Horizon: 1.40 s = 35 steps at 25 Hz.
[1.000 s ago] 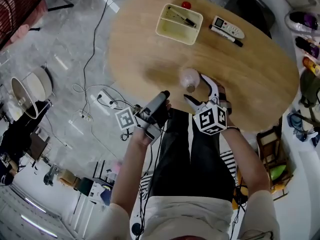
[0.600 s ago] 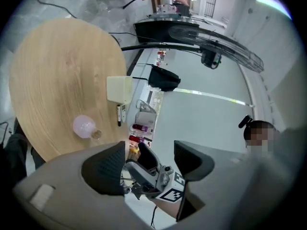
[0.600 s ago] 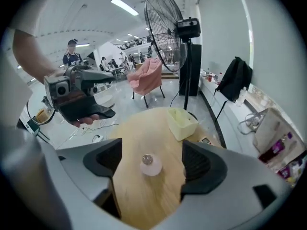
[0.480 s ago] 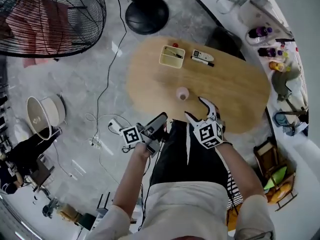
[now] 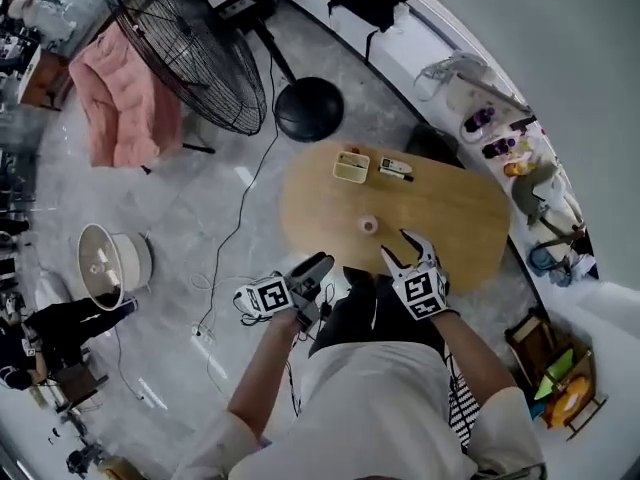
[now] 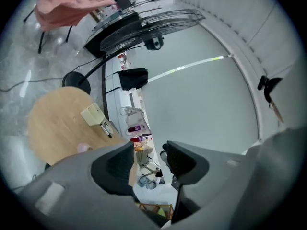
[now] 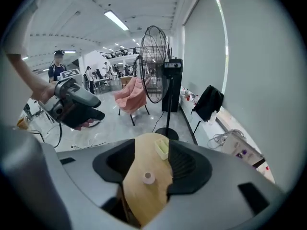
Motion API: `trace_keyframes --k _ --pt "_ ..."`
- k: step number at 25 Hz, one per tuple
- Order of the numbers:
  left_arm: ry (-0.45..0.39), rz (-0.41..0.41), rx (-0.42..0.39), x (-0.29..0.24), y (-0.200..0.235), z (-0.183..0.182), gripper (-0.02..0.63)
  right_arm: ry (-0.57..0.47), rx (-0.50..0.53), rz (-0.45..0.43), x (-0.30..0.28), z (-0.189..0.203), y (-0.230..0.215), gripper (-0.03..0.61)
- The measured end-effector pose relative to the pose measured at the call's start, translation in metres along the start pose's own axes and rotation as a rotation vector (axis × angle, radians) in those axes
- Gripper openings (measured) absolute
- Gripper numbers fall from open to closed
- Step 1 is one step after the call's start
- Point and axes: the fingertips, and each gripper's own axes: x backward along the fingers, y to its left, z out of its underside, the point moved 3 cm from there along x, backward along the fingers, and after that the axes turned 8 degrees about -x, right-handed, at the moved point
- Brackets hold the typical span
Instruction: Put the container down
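Note:
The container [image 5: 369, 225], a small pale pink pot, stands alone on the oval wooden table [image 5: 450, 218] far below me. My left gripper [image 5: 318, 265] hangs off the table's near edge, and its jaws have just been closing with nothing between them. My right gripper [image 5: 401, 249] is high over the near edge, its jaws also just closing on nothing. In the right gripper view the container [image 7: 148, 178] shows small and distant through the gap between the jaws. The left gripper view catches it [image 6: 84, 148] at the table's [image 6: 53, 123] edge.
A yellow tray [image 5: 351, 166] and a remote [image 5: 397, 167] lie at the table's far end. A large standing fan [image 5: 180, 43] with a round black base [image 5: 308, 108] and a pink garment [image 5: 125, 108] stand beyond. Cables cross the floor at left.
Both grippers and the head camera have risen far above the table, so it looks much smaller. The container stays where it stood. The right jaws are narrower than before.

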Motion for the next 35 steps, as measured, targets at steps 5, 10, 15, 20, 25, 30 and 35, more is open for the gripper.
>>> trace_keyframes --k 5,10,15,20,25,30,35 --pt "-0.016 -0.019 -0.174 0.029 -0.058 -0.007 0.159 -0.066 -0.061 0.015 0.064 -0.034 0.014 0.165" --pt "-0.083 0.004 -0.286 0.041 -0.114 -0.015 0.069 -0.142 -0.09 0.017 0.118 -0.065 0.016 0.121" --pt "-0.111 -0.025 -0.421 0.044 -0.16 -0.003 0.04 -0.218 -0.084 0.009 0.172 -0.082 0.01 0.056" --pt "-0.156 -0.064 -0.494 0.033 -0.199 0.01 0.032 -0.261 -0.062 -0.036 0.212 -0.084 -0.002 0.034" --pt "-0.227 -0.114 -0.553 0.03 -0.239 0.034 0.031 -0.278 -0.023 -0.119 0.245 -0.072 -0.006 0.014" --pt "-0.279 -0.188 -0.657 0.036 -0.277 0.061 0.031 -0.311 0.04 -0.204 0.273 -0.064 -0.009 0.003" --pt "-0.347 -0.222 -0.621 0.05 -0.297 0.087 0.023 -0.335 0.128 -0.277 0.294 -0.056 -0.004 0.003"
